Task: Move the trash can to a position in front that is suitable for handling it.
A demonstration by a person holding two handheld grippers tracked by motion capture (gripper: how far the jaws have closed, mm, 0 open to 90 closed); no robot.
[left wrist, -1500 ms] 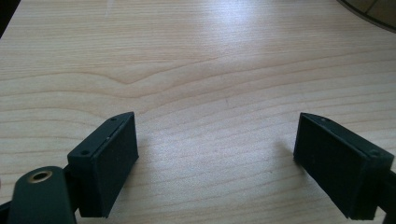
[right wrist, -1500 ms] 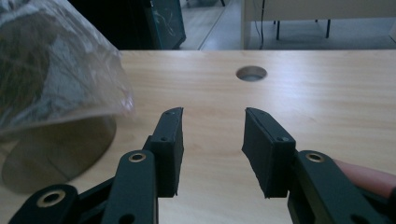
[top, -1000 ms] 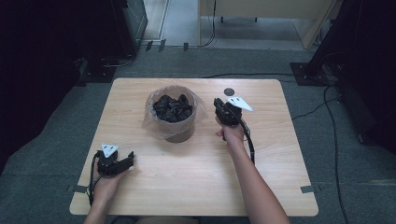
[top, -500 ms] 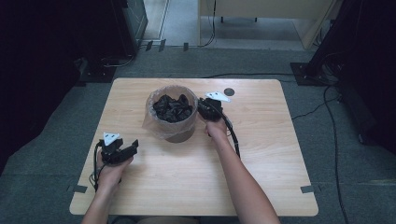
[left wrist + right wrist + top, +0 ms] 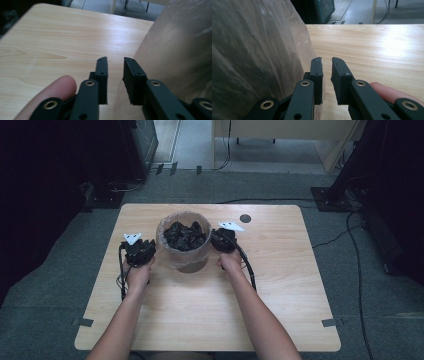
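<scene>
A round bin [image 5: 184,257] lined with a clear plastic bag stands at the table's far middle, filled with crumpled black material [image 5: 185,236]. My left gripper [image 5: 150,248] is at the bin's left side, tips toward it. In the left gripper view the gripper [image 5: 115,61] shows a narrow gap with nothing in it, and the bag's film [image 5: 175,50] is just to its right. Its jaws have just been closing. My right gripper [image 5: 214,236] sits against the bin's right side. In the right gripper view the gripper [image 5: 326,61] also stands slightly apart and empty, the bag [image 5: 249,50] beside its left jaw.
The wooden table [image 5: 280,285] has a small dark round hole [image 5: 245,218] at the back right. Black cables trail from both grippers along the forearms. Dark equipment stands off the table at left and right, and cables [image 5: 350,240] lie on the grey floor.
My left hand has travelled from the table's front left up to the bin's left side, and its jaws have narrowed. My right gripper slid left to the bin's right wall, then stayed.
</scene>
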